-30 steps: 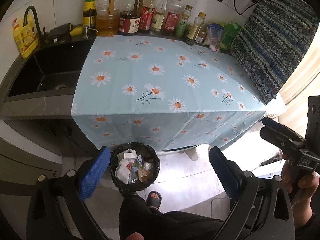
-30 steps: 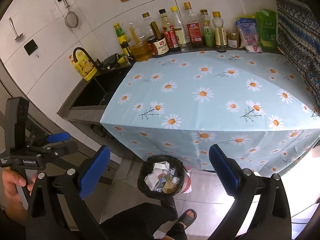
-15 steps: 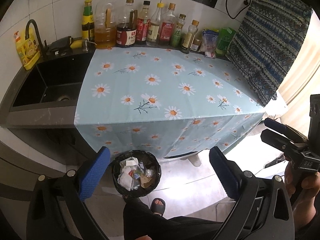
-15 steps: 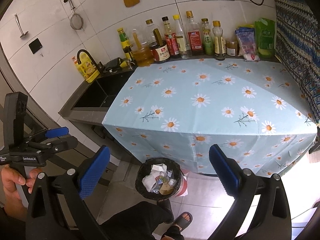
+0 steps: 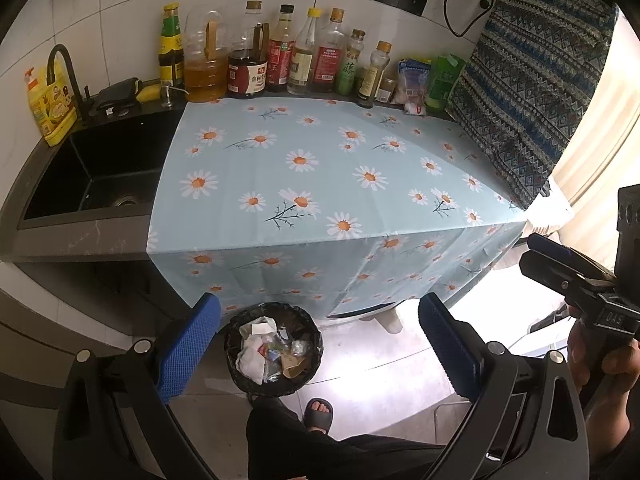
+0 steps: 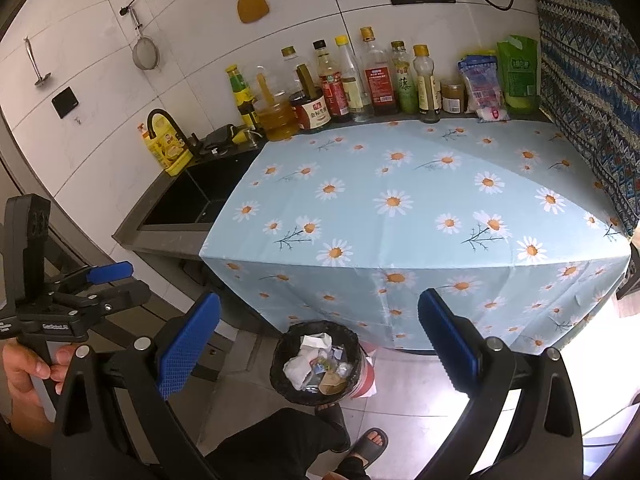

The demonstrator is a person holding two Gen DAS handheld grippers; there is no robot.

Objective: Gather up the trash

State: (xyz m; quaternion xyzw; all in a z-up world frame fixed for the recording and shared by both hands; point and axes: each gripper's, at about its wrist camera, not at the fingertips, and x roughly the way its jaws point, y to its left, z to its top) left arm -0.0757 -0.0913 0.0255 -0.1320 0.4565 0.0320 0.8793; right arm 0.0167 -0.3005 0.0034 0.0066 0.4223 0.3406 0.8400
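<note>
A black-lined trash bin (image 5: 274, 354) stands on the floor against the front of the table, filled with crumpled paper and wrappers. It also shows in the right wrist view (image 6: 316, 360). My left gripper (image 5: 319, 300) hangs open above the bin, with nothing between its blue pads (image 5: 188, 344). My right gripper (image 6: 319, 298) is open and empty too, held above the bin from the right. The daisy-print tablecloth (image 5: 320, 168) covers the table, and I see no loose trash on it.
A row of sauce and oil bottles (image 5: 280, 64) and food packets (image 6: 516, 76) lines the back wall. A black sink (image 5: 100, 168) lies at the left, a patterned cloth (image 5: 532, 92) hangs at the right. A person's leg and sandalled foot (image 5: 318, 410) stand by the bin.
Both views have tilted up and drawn back a little, so the table and bin sit lower in frame. Both grippers stay open and empty.
</note>
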